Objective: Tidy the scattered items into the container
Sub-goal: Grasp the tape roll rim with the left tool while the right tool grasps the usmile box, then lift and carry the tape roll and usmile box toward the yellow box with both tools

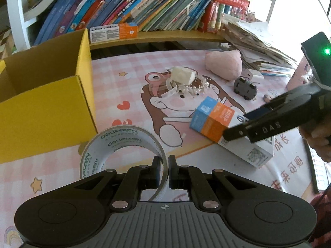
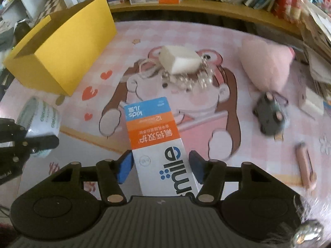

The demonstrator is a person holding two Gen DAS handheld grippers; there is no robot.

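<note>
Toothpaste box (image 2: 157, 142) between right jaws

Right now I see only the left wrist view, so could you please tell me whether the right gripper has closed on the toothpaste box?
Observer: Not yet. The toothpaste box sits between the right gripper's blue pads, with a slight gap at the right-hand pad.
Operator: Thank you. How does the box lie?
Observer: Lengthwise between the fingers, slightly tilted, its blue "kids" end farthest from the gripper.
Operator: Anything to its right?
Observer: A pink sausage-shaped piece lies on the mat, well apart from the box.
</note>
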